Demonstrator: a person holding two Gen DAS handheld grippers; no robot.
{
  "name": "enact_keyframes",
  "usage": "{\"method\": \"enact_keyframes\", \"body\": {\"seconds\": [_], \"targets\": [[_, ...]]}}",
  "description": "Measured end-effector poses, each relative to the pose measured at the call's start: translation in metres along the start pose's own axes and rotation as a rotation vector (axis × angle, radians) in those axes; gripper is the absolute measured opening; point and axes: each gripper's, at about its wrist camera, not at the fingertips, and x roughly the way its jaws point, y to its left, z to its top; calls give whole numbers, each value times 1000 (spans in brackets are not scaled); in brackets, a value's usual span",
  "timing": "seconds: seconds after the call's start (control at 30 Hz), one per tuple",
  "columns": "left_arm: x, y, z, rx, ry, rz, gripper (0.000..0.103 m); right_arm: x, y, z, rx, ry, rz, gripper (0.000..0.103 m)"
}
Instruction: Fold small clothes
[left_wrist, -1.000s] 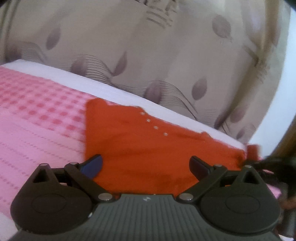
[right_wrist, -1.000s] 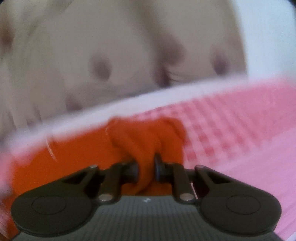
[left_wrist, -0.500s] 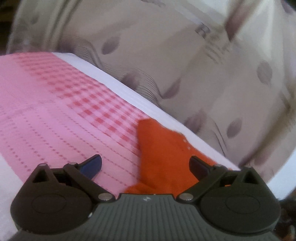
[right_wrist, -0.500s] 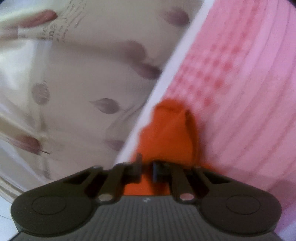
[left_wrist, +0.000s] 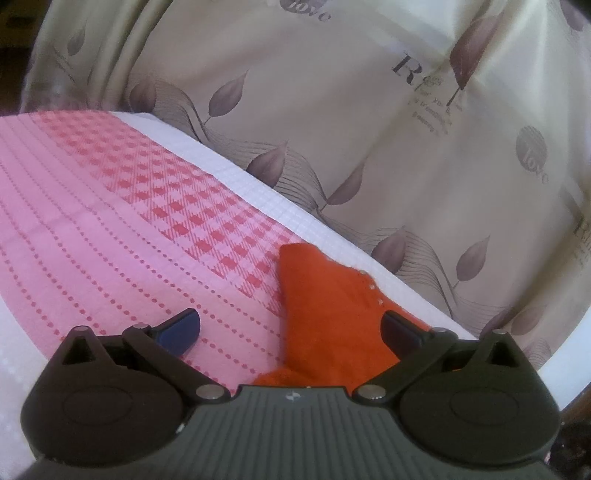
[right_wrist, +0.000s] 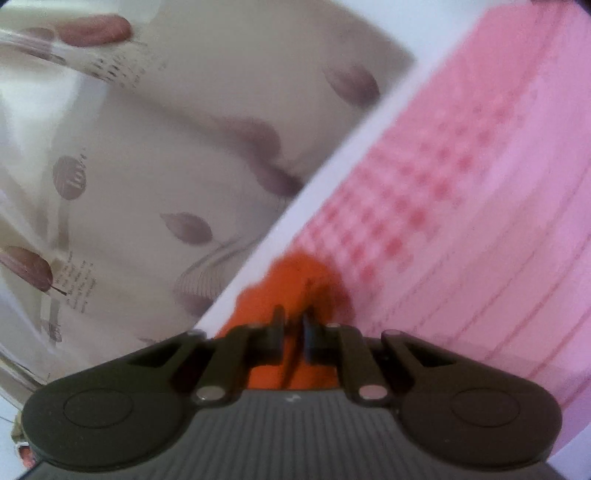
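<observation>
An orange garment (left_wrist: 325, 306) with small white buttons lies on the pink checked bedspread (left_wrist: 110, 229) near the bed's white far edge. My left gripper (left_wrist: 291, 328) is open just above the spread, its right finger over the garment, its left finger over bare spread. In the right wrist view my right gripper (right_wrist: 293, 328) is shut on a bunched fold of the orange garment (right_wrist: 295, 273), held near the bed's edge. That view is blurred.
A beige curtain (left_wrist: 369, 110) with leaf prints and lettering hangs right behind the bed's white border (left_wrist: 258, 192). The curtain also fills the left of the right wrist view (right_wrist: 129, 166). Pink spread extends to the left and front.
The wide flat garment seen a second ago is now narrow and folded over. My right gripper carried its fold across and rolled its view. The left view swung left over the spread.
</observation>
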Motion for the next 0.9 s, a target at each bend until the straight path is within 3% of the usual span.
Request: {"method": "enact_keyframes", "body": {"seconds": [0.17, 0.27, 0.5, 0.6, 0.73, 0.8, 0.9], "targets": [[-6, -13, -3, 89, -21, -40, 102, -4, -1, 13, -22, -15, -4, 10], [-4, -13, -3, 84, -12, -35, 102, 8, -1, 25, -43, -36, -18, 10], [-1, -11, -2, 69, 3, -35, 102, 62, 6, 45, -88, 143, -68, 10], [0, -11, -2, 72, 7, -33, 102, 80, 13, 49, -152, 156, -91, 9], [0, -10, -2, 73, 9, -29, 102, 105, 24, 69, -256, 103, -182, 6], [1, -10, -2, 71, 10, -27, 103, 108, 22, 83, -251, 47, -206, 6], [1, -9, -2, 67, 13, -30, 103, 90, 17, 94, -187, -7, -84, 7]]}}
